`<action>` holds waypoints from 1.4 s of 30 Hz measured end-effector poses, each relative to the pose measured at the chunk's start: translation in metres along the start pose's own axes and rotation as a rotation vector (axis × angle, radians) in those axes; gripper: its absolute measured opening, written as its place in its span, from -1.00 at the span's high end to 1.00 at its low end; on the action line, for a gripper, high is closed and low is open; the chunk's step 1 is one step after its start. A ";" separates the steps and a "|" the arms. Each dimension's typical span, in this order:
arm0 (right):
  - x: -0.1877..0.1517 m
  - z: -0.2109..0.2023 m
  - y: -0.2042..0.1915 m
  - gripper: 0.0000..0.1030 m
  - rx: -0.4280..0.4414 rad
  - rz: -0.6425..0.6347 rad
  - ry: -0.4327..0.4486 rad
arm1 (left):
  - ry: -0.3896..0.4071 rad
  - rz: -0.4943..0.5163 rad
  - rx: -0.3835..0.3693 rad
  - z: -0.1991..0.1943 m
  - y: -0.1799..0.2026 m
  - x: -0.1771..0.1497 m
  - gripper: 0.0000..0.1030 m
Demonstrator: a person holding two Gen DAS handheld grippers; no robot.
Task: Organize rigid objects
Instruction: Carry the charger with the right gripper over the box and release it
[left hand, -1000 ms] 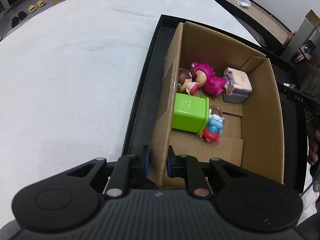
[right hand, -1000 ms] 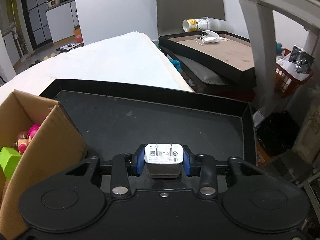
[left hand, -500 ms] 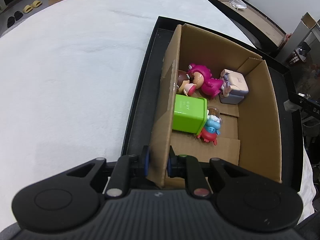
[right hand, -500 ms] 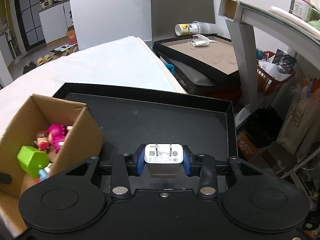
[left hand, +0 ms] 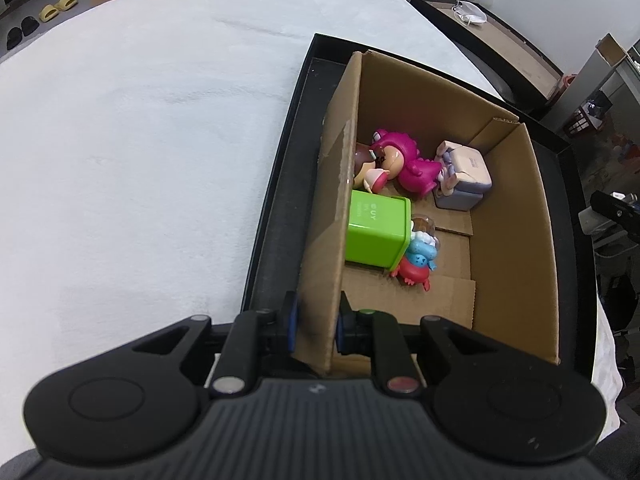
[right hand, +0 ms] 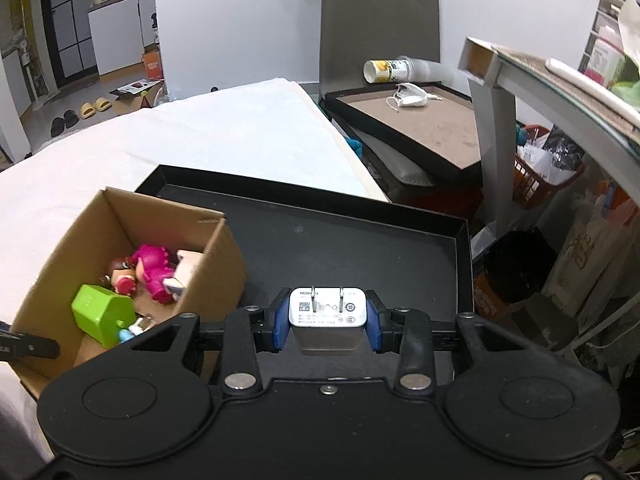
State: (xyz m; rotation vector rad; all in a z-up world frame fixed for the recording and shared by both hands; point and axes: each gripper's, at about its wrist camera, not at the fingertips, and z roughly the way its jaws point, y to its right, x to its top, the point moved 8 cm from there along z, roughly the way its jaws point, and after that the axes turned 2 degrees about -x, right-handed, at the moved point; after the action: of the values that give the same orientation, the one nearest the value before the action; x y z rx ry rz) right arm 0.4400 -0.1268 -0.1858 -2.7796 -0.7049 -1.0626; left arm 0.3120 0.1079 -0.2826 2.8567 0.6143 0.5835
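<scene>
A cardboard box (left hand: 516, 240) stands in a black tray (left hand: 276, 184). My left gripper (left hand: 316, 322) is shut on the box's left wall near its front corner. Inside lie a green cube (left hand: 376, 228), a pink dinosaur figure (left hand: 412, 164), a brown-haired doll (left hand: 366, 166), a pale lilac block (left hand: 464, 180) and a red and blue figure (left hand: 416, 264). My right gripper (right hand: 327, 322) is shut on a white plug adapter (right hand: 327, 312), prongs up, held above the tray (right hand: 360, 240) to the right of the box (right hand: 216, 264). The green cube (right hand: 102, 314) and pink dinosaur (right hand: 154, 266) show there too.
The tray lies on a white cloth-covered surface (left hand: 140, 140). Beyond it stand a grey chair (right hand: 380, 20), a second tray (right hand: 420, 120) with a mask and a tipped cup (right hand: 384, 70), a table leg (right hand: 492, 132) and an orange basket (right hand: 548, 176).
The right gripper has risen and drawn back with the adapter, so the box and its toys have come into its view at the left. The left gripper keeps its hold on the box wall.
</scene>
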 end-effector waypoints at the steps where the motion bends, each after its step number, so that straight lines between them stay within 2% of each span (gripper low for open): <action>1: 0.001 -0.002 -0.002 0.29 0.000 -0.002 0.001 | 0.000 -0.001 -0.002 0.000 0.000 0.000 0.67; 16: 0.023 -0.022 -0.067 0.29 0.051 -0.095 0.023 | 0.004 -0.015 -0.040 0.001 -0.004 0.000 0.64; 26: 0.024 -0.017 -0.106 0.29 0.084 -0.159 -0.007 | 0.008 -0.024 -0.065 -0.001 -0.007 -0.001 0.63; 35: 0.013 -0.004 -0.123 0.29 0.070 -0.189 -0.061 | 0.007 -0.021 -0.081 -0.001 -0.009 -0.001 0.62; 42: 0.011 -0.001 -0.126 0.29 0.054 -0.200 -0.064 | 0.011 -0.023 -0.093 -0.002 -0.009 -0.001 0.58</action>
State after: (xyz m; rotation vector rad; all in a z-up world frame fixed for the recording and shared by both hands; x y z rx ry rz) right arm 0.3907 -0.0106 -0.1883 -2.7536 -1.0218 -0.9728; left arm 0.3073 0.1156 -0.2828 2.7584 0.6051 0.6075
